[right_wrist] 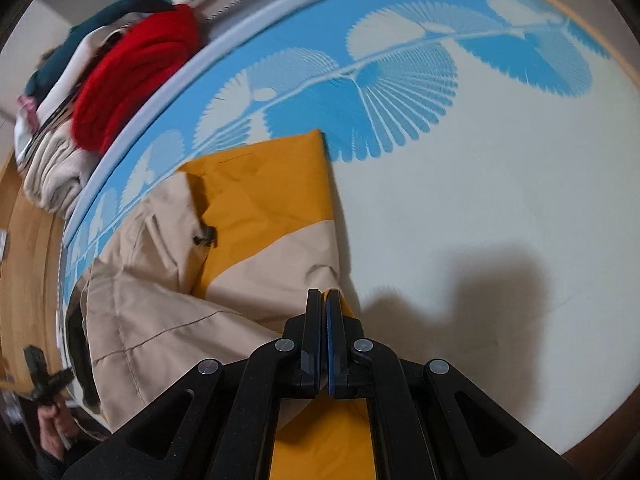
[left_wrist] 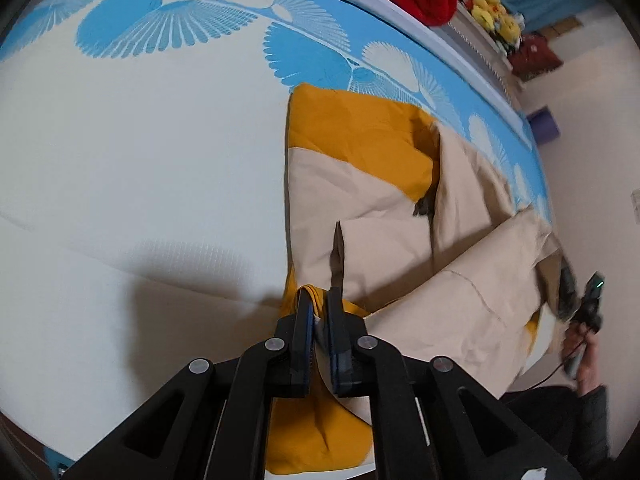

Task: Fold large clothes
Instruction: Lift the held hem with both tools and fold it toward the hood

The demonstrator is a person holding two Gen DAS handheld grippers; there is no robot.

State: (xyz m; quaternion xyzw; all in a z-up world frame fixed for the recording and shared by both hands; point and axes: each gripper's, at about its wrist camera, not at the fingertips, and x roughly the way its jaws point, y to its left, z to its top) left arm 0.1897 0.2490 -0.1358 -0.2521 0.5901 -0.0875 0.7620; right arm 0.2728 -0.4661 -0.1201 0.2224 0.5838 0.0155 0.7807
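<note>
A beige and mustard-yellow jacket (left_wrist: pixel 360 152) lies on the bed, its far edge on the blue pattern. My left gripper (left_wrist: pixel 320 294) is shut on a bunched fold of its near edge, yellow cloth wrapped around the fingers. In the right wrist view the same jacket (right_wrist: pixel 260 200) spreads to the left, and my right gripper (right_wrist: pixel 325 294) is shut on the jacket's edge, yellow cloth hanging under the jaws. The beige part rises toward the person's right hand (left_wrist: pixel 580 336) at the far right. A dark zipper pull (right_wrist: pixel 206 236) shows on the front.
The bed cover (left_wrist: pixel 140 152) is white with a blue fan pattern (left_wrist: pixel 160 32) along its far side. A red garment (right_wrist: pixel 132 72) and folded clothes (right_wrist: pixel 52 176) sit beyond the bed rim. Yellow plush toys (left_wrist: pixel 496 16) stand behind. Wooden floor (right_wrist: pixel 28 240) lies to the side.
</note>
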